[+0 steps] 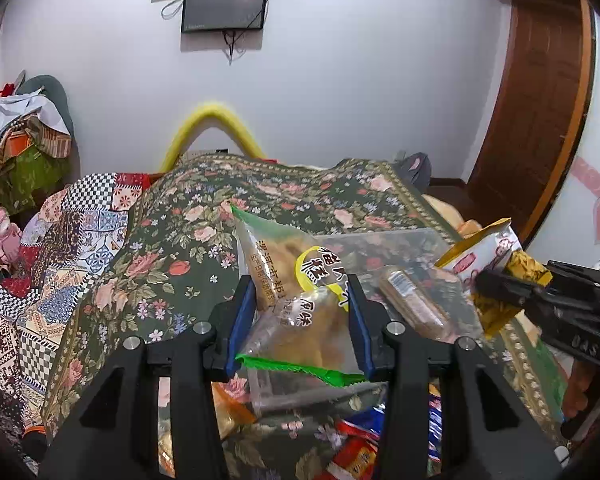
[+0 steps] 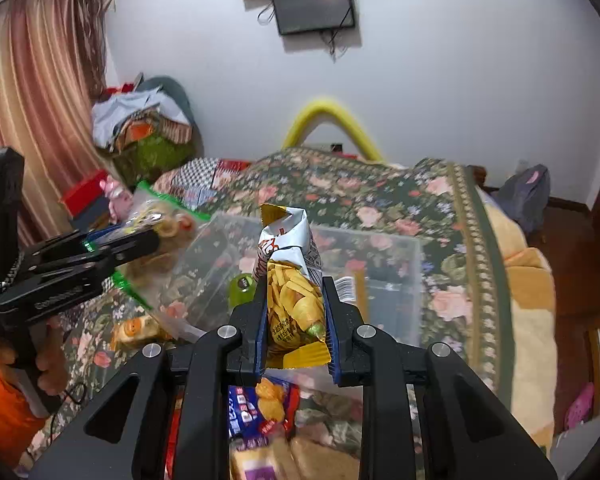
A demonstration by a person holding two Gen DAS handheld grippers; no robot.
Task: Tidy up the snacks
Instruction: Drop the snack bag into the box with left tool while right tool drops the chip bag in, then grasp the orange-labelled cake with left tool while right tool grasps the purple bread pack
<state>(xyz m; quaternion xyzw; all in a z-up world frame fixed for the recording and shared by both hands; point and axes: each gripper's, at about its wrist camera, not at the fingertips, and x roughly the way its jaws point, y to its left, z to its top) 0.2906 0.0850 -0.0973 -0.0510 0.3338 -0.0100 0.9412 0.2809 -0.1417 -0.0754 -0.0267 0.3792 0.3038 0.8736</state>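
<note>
My left gripper (image 1: pixel 302 292) is shut on a clear snack bag with green edges (image 1: pixel 300 320) and holds it above the near side of a clear plastic box (image 1: pixel 412 240). It also shows in the right wrist view (image 2: pixel 156 220). My right gripper (image 2: pixel 294 292) is shut on a yellow and white snack bag (image 2: pixel 292 276), held upright over the same clear box (image 2: pixel 400 264). That bag and the right gripper (image 1: pixel 480 280) show at the right of the left wrist view. A wrapped biscuit pack (image 1: pixel 412 300) lies in the box.
The box stands on a floral bedspread (image 1: pixel 180 248). Several loose snack packs (image 2: pixel 260 404) lie on the bed below the grippers. A patchwork cloth (image 1: pixel 60 264) lies left. A clothes pile (image 2: pixel 140 128) stands back left, a wooden door (image 1: pixel 540 100) right.
</note>
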